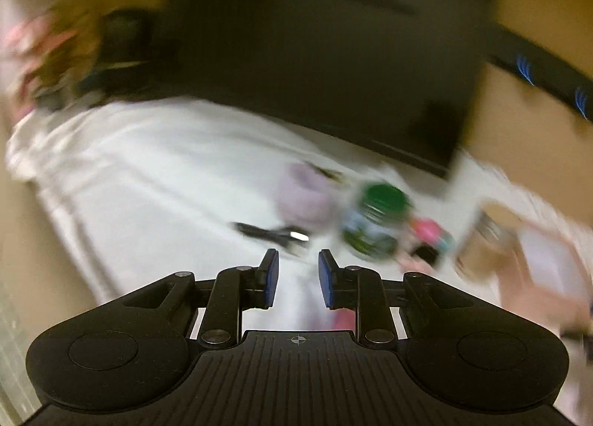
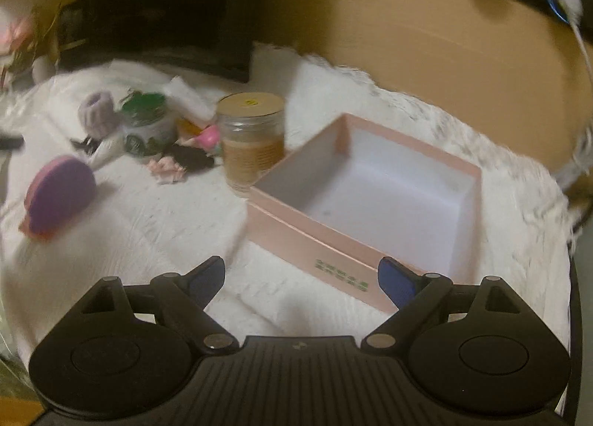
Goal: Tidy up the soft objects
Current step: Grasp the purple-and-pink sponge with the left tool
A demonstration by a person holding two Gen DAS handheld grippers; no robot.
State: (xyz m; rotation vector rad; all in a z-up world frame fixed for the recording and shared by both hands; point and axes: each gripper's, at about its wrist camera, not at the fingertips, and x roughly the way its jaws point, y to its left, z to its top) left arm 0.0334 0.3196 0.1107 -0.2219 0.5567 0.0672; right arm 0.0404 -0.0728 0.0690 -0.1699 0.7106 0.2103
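Two grippers up, both empty. Left gripper (image 1: 298, 279): jaws narrow but not closed, clear gap between the blue pads (image 1: 272, 279), only white cloth (image 1: 148, 174) showing through. Left view is badly smeared, so detail there is weak. Right gripper (image 2: 302, 283): jaws spread wide, nothing between them, aimed down at the near wall of the pink box (image 2: 296, 240). Box is open-topped and bare inside, sitting at roughly 3 o'clock of the clutter, so my read is it's the drop target and the wide jaws are pre-set for a bulky soft item. Soft stuff is bunched at 10–11 o'clock in the right view: lilac scrunchie (image 2: 97, 109), black scrunchie (image 2: 192, 157) just beside the glass jar (image 2: 252, 140), small pink fabric piece (image 2: 166, 168) in front of it. Purple pad (image 2: 59, 196) with a pink edge lies apart at 9 o'clock; can't tell if it's soft. Green-lid jar (image 2: 144, 122) sits in the middle of the cluster touching or nearly touching the scrunchies, so any pick there needs a clean approach to avoid knocking hard items. Left view has the lilac scrunchie (image 1: 307, 196) at about 12–1 o'clock of the jaws, close ahead; likely that hand's next pick. Nothing in the box yet, so the task looks barely started.
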